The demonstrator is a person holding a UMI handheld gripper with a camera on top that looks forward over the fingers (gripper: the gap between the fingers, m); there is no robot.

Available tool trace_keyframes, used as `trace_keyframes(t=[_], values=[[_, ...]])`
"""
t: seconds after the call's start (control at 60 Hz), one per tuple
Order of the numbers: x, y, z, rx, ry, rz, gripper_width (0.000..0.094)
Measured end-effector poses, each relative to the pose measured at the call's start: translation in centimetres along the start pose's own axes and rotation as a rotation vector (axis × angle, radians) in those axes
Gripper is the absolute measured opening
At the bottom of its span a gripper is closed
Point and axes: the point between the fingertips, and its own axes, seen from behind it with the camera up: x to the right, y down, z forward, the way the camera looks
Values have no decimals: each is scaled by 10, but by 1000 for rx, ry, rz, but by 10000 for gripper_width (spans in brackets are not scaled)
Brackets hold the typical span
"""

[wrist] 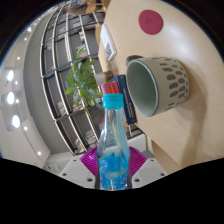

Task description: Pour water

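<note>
My gripper (113, 162) is shut on a clear plastic water bottle (113, 140) with a blue label; the magenta pads (91, 160) press on it from both sides. The bottle points forward, away from the fingers. Its blue and red cap (113, 98) is on and lies close to the left rim of a grey-green patterned cup (158, 82). The cup stands on a pale table (190, 40) beyond the fingers, its open mouth facing me. The whole scene appears tilted in my view.
A pink round disc (150, 21) lies on the table beyond the cup. A metal wire shelf (62, 60) with a green plant (84, 78) stands behind the bottle. A dark blue object (116, 88) lies beside the cup's rim.
</note>
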Motion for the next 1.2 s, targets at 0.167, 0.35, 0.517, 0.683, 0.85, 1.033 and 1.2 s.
trace_keyframes(t=[0.167,0.35,0.517,0.683,0.85,1.033,1.2], values=[[2,-13,8,35,-19,241,361],[-9,-19,9,43,-32,316,360],[-20,-11,8,1,2,137,390],[-72,-29,-10,48,5,-500,391],[-126,-72,-30,146,50,-1060,390],[-152,-122,-47,205,91,-1492,388],[-137,-191,-55,232,246,-1716,404]])
